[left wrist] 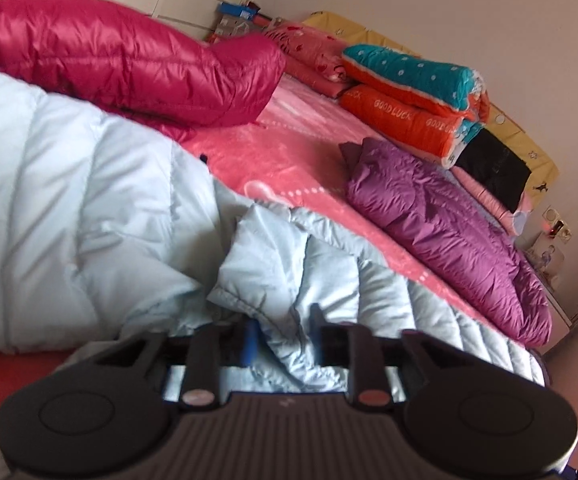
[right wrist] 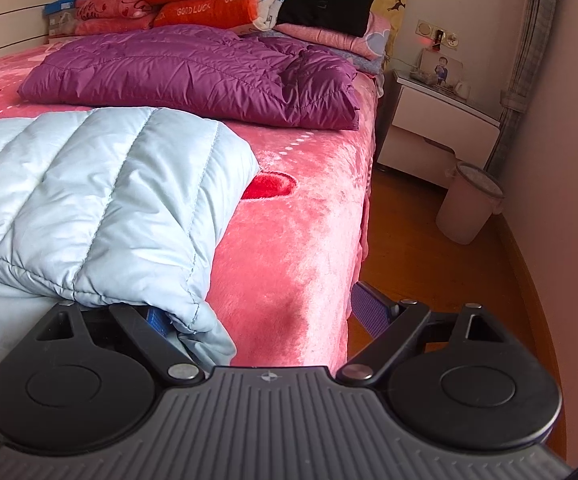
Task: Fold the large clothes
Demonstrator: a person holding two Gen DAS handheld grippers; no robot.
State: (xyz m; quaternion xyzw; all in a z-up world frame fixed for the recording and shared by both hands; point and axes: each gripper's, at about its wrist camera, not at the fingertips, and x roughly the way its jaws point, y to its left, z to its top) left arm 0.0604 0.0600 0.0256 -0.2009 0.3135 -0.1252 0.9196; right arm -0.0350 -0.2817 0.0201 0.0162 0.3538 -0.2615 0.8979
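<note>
The left gripper (left wrist: 285,338) pinches a bunched fold of the pale blue down jacket (left wrist: 89,200) between narrow jaws. The right gripper (right wrist: 265,320) stands wide, its left finger tucked under the jacket's hem, pink bedspread (right wrist: 297,248) straight ahead, purple down jacket (right wrist: 193,76) beyond.

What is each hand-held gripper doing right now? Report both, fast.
Left hand-held gripper: shut on the light blue jacket.
Right hand-held gripper: open, holding nothing; one finger sits under the jacket's edge.
</note>
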